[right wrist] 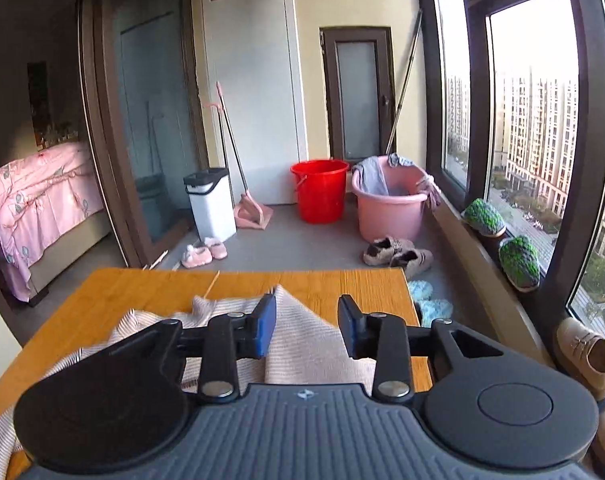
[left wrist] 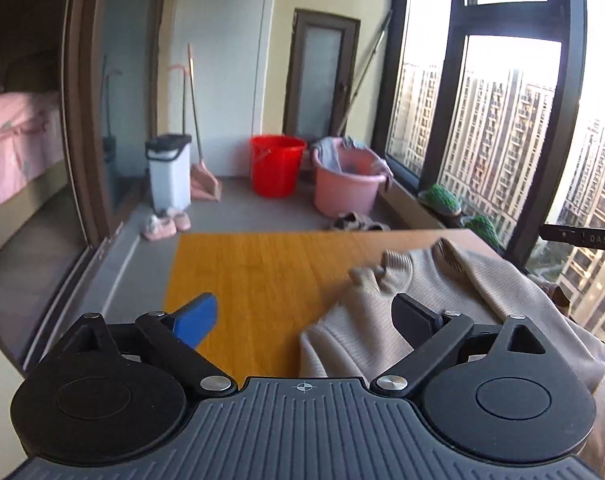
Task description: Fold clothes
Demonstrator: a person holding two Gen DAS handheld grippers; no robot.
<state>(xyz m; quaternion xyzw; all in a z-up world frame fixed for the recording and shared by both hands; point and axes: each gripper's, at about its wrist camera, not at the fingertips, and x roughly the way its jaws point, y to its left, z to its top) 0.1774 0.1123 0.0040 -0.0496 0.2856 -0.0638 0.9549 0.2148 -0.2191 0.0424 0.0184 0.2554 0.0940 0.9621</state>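
Left gripper (left wrist: pixel 306 316) jaws spread wide, empty, above wooden table (left wrist: pixel 262 272). Right gripper (right wrist: pixel 307 328) jaws partly apart over beige sweater (right wrist: pixel 302 344), not pinching.

At your three o'clock in the left wrist view, a black bar (left wrist: pixel 582 236) carries pale letters that read "DAS"; nothing else is legible.

We observe daylight entering from the windows (left wrist: pixel 498 128) on the right; the panes are overexposed and glare washes out the sky. The far left, toward the bed (right wrist: pixel 38 200), is dim. The left wrist view shows motion blur across the table (left wrist: pixel 262 272) and floor; the right wrist view is sharper. Fisheye distortion bows the door frames and window frames at both edges.
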